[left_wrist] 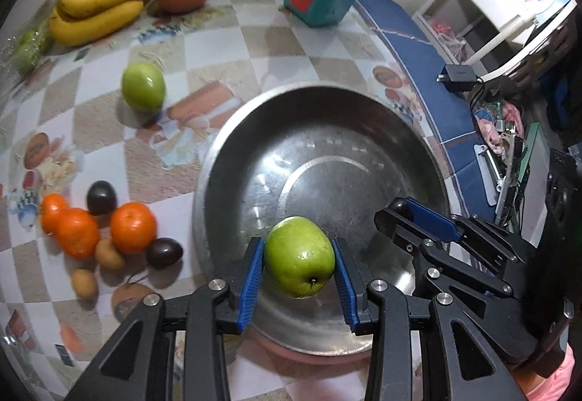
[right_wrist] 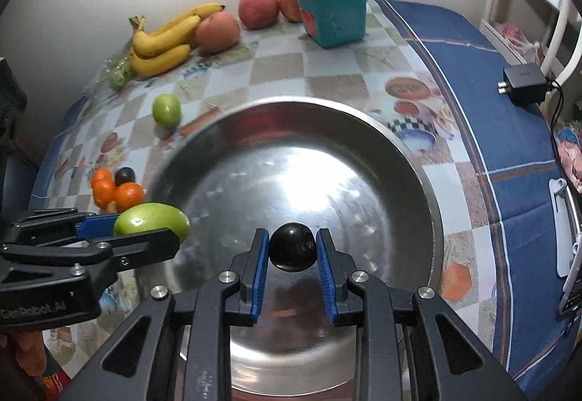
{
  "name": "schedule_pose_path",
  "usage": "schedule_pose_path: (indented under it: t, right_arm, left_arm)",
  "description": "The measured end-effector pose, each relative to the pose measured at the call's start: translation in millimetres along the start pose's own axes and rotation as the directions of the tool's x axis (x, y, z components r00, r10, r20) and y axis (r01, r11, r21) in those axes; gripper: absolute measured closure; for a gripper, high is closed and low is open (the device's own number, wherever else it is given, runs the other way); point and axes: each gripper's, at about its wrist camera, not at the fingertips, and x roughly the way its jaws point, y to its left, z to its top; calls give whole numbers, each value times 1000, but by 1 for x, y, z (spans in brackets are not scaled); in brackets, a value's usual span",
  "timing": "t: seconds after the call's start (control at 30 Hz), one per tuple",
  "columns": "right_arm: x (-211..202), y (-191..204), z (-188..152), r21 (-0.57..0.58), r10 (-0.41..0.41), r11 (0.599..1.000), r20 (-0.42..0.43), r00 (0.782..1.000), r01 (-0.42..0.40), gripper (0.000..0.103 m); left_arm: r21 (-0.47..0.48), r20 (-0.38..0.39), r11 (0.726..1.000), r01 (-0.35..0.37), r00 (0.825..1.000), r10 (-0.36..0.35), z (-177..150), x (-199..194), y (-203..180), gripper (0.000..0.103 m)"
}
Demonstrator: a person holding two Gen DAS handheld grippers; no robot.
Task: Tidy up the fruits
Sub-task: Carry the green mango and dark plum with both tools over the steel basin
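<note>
Left fingers (left_wrist: 254,277) clamping green apple (left_wrist: 300,257), right fingers (right_wrist: 259,273) clamping dark plum (right_wrist: 292,247), over steel bowl (right_wrist: 411,161)

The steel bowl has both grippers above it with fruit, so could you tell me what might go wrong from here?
The green apple and dark plum hang above the empty steel bowl; dropped, they could roll or bruise. The left gripper and right gripper are close together and might collide.

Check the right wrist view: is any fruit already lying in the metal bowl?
No: the metal bowl is bare inside, and the dark plum is held above it in the right gripper.
</note>
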Motion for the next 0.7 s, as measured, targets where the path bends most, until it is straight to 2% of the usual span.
schedule_pose_path:
  t: [0.23,0.5,0.7]
  right_arm:
    - [10,-7,-3,17,-23,1000,-40,999,24,75]
    - [13,-9,-3,33,-37,999,-65,997,40,74]
    - [12,-8,-2,19,-55,998,-69,996,57,67]
  left_arm:
    - [-5,-29,1000,-9,1000,9,2,19,-4,63]
    - [-14,-45,1000,-10,999,9,3,24,-3,63]
    - [-17,-45,1000,-4,999,3,2,23,-3,61]
